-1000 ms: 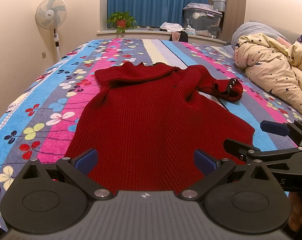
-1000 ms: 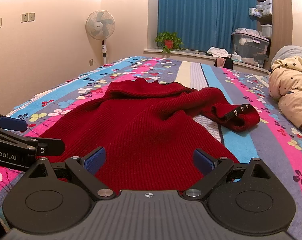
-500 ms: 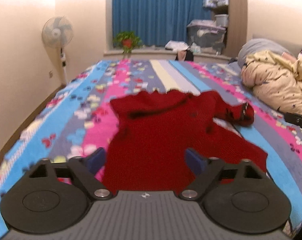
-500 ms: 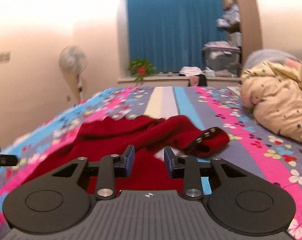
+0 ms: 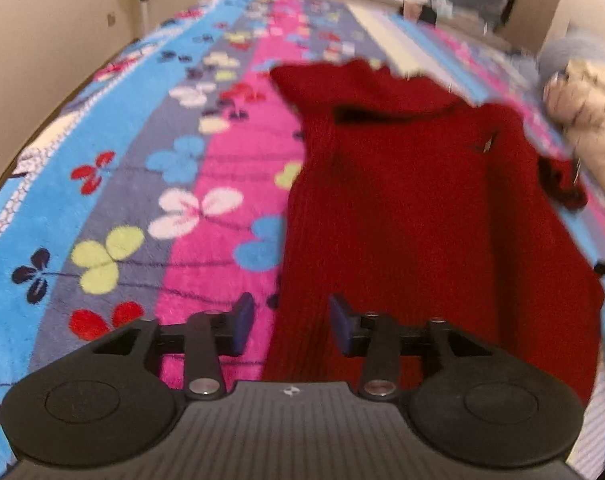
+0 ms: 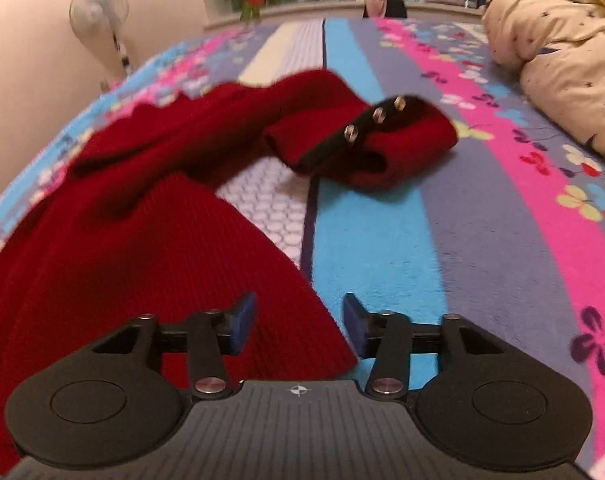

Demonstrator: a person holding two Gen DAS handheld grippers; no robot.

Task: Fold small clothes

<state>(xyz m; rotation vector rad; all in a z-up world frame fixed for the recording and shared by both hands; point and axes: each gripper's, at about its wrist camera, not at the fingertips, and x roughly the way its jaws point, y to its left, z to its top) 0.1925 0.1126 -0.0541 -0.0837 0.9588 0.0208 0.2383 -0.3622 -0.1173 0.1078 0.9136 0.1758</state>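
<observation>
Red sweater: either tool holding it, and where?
Neither. Left tool and right tool are open, each astride a hem corner of the red sweater.

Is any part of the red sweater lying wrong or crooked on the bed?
Yes. On the red sweater, the right sleeve is bunched into a crumpled heap beside the body, cuff buttons facing up, not spread flat. The body itself lies mostly smooth on the blanket.

Bed with striped floral blanket (image 5: 206,148) carrying everything. Red knit sweater (image 5: 406,200) lying spread on it, hem edge sitting between left tongs (image 5: 288,326) fingers, opposite hem corner between right tongs (image 6: 300,326) fingers. Star-print duvet (image 6: 562,40) bunching far ahead-right of right tongs.
</observation>
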